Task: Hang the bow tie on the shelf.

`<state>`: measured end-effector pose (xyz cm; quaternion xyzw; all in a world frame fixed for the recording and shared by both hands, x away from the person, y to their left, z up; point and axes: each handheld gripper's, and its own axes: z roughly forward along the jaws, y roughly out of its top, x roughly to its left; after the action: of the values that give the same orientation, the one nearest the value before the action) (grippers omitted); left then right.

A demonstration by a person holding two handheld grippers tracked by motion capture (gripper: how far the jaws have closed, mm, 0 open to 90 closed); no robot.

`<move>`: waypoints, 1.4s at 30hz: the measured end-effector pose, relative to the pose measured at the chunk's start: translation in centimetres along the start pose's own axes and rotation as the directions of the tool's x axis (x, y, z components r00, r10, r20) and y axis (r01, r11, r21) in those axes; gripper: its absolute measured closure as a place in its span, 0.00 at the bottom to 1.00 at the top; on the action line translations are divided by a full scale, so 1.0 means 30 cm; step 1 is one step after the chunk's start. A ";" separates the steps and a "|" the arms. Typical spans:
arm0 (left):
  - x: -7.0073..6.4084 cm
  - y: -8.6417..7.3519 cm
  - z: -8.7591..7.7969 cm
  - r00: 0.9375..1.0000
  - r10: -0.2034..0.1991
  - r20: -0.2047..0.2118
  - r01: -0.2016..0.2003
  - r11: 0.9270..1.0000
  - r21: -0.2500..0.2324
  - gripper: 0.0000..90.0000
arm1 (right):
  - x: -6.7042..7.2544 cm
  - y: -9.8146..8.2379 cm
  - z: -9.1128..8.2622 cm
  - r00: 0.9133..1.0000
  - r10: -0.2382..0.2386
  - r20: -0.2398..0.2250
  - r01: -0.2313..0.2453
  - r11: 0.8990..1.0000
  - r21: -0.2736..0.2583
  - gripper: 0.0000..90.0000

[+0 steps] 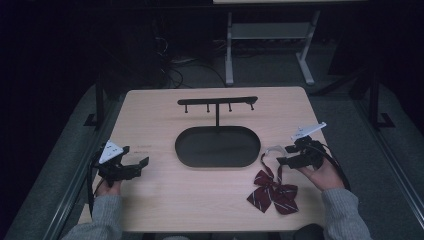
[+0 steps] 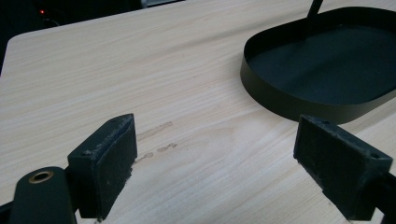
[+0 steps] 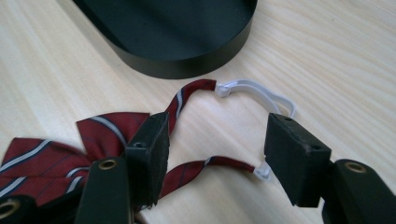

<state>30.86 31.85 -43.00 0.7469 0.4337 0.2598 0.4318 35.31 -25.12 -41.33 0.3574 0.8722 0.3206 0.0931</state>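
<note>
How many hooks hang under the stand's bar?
4. They hang in a row under the bar of the stand above the black tray: near its left end, left of the post, right of it, and near its right end.

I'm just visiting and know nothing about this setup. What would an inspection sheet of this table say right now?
Surface: pale wood table, faint scuff marks near the left gripper.
Job's things: red striped bow tie lying flat, its strap with white clip unfastened; black oval tray with a hook rack on a post, hooks bare.
Clutter: nothing seen.
Grippers: left gripper open over bare wood; right gripper open, jaws either side of the strap.
Cables: one trails from each gripper; more on the floor behind.
Surroundings: dark room, white desk legs beyond.
</note>
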 end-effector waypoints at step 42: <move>-0.002 -0.002 0.005 1.000 0.006 0.003 -0.006 1.000 0.018 0.14 | -0.113 -0.026 0.116 0.997 0.050 0.055 -0.057 0.989 0.140 0.87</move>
<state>30.92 31.74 -43.13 0.7525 0.4332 0.2561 0.4249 38.70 -26.14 -44.76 0.3944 0.8803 0.2510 0.0812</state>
